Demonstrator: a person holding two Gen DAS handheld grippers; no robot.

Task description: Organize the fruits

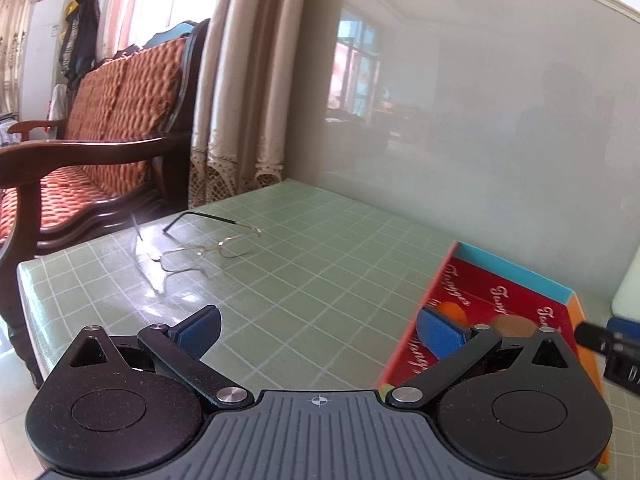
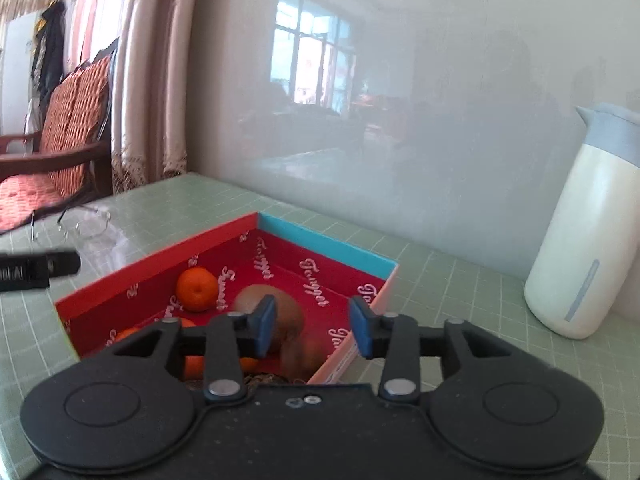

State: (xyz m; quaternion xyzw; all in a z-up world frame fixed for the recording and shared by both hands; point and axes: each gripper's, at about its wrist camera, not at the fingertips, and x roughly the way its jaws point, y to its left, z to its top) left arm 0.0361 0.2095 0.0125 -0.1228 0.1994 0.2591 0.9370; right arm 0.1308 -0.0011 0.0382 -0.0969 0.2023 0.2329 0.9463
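The shallow red box (image 2: 308,276) lay on the green gridded tabletop (image 2: 440,280) with one corner pointing away from the right gripper (image 2: 313,326), its red wall running back to the left and its blue-edged wall to the right. Inside it, a brown kiwi (image 2: 286,312) sat just beyond the left finger of the right jaws, partly hidden by that finger's blue pad (image 2: 265,326); its long axis could not be told. A mandarin (image 2: 197,283) rested left of the jaws near the red wall, its dimpled end turned toward the camera. More orange fruit showed low beside the left finger, mostly covered by the gripper body. The right jaws stood open above the near part of the box, holding nothing, level and aimed toward the far corner.

The left gripper (image 1: 318,332) hovered low over the tabletop with its jaws spread wide and empty. The box (image 1: 504,292) lay at its right finger, whose blue pad (image 1: 438,334) overlapped the box's near red wall. Eyeglasses (image 1: 208,246) lay ahead and to the left of these jaws, well apart from the box. A white thermos jug (image 2: 580,232) stood upright right of the right jaws, apart from the box.
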